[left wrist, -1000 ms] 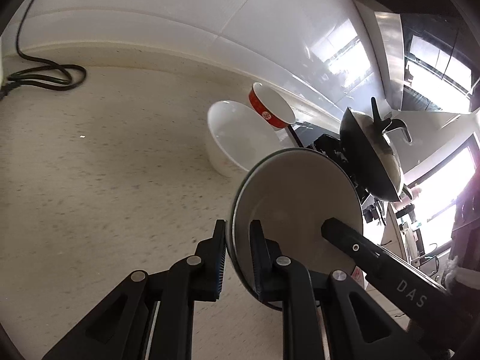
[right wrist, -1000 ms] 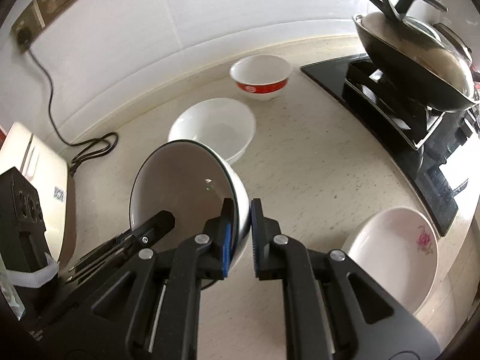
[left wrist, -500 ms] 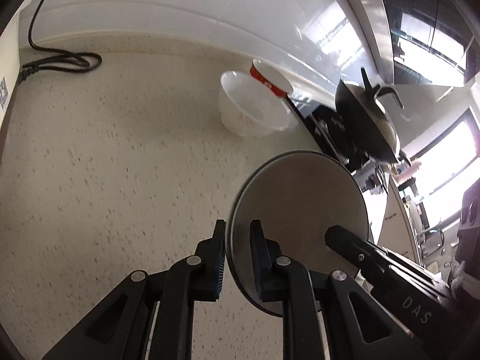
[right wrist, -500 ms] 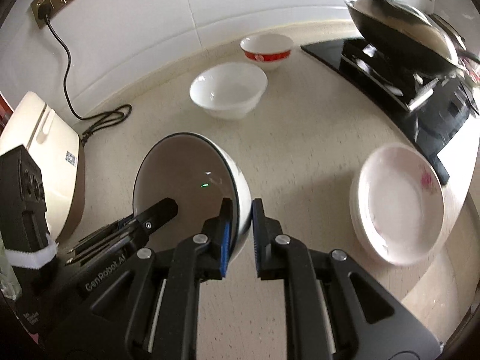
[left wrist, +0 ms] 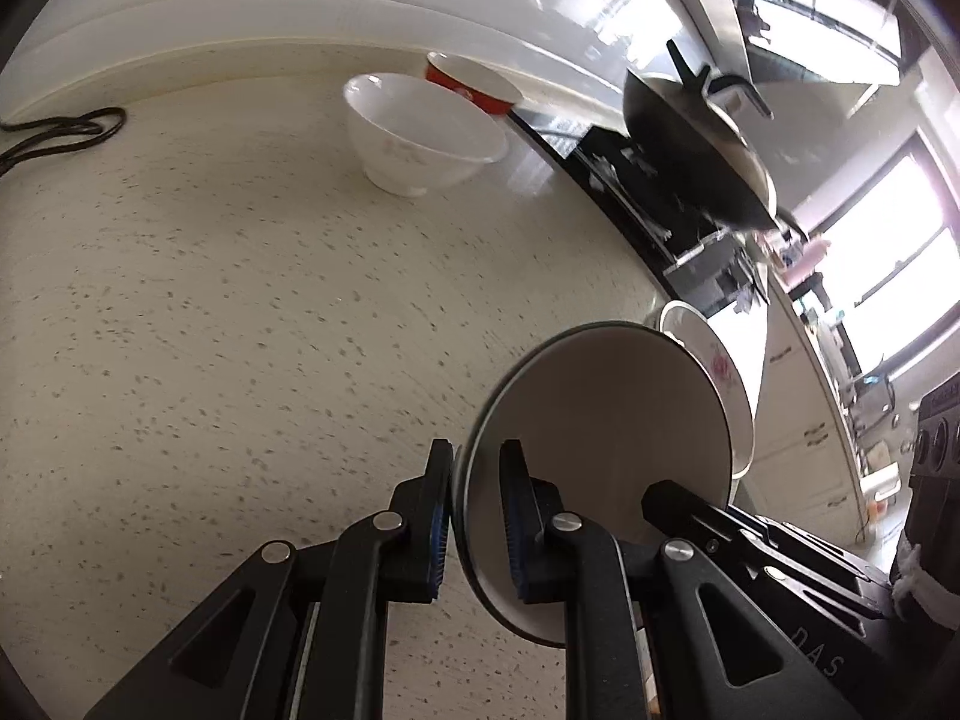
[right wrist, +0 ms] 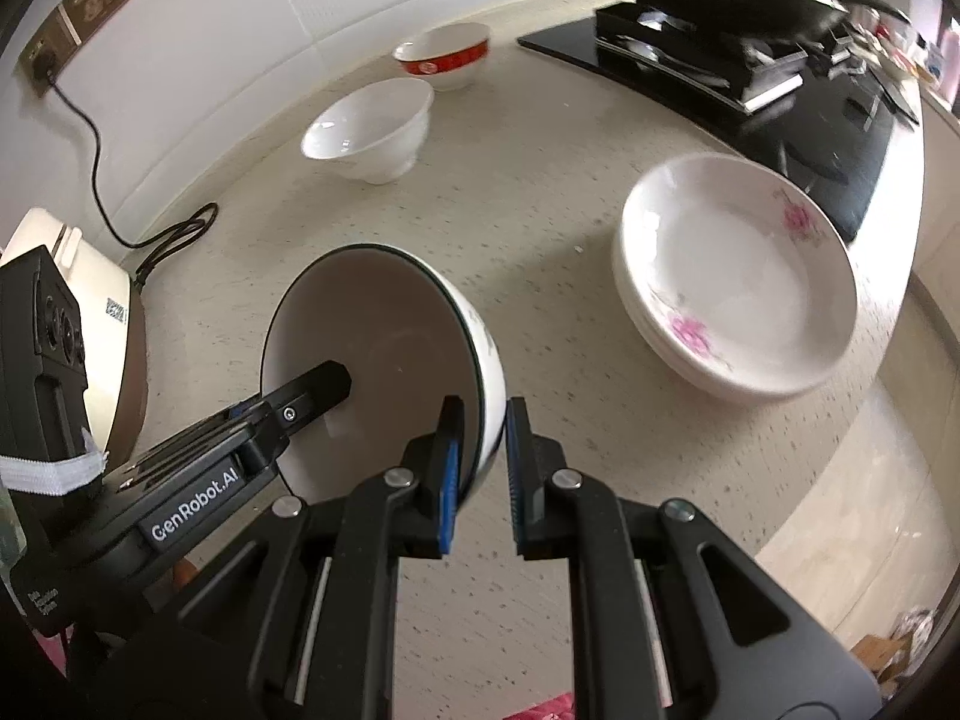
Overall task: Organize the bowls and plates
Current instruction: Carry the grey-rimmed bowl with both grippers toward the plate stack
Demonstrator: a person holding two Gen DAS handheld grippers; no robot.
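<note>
Both our left claw (left wrist: 474,516) and right claw (right wrist: 483,471) clamp the dark-rimmed bowl (right wrist: 384,360) by its rim, now carried nearer the floral plates (right wrist: 738,276) above the table (right wrist: 540,192); stacking appears imminent.

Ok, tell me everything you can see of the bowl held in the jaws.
The bowl looks like glazed ceramic, white outside with a faint printed pattern, plain pale inside, and a thin dark line round the rim. It is tipped on edge above the counter, its opening facing the left gripper. Both grippers pinch its rim: the right gripper at one side, the left at the opposite side. Nothing else touches it.
</note>
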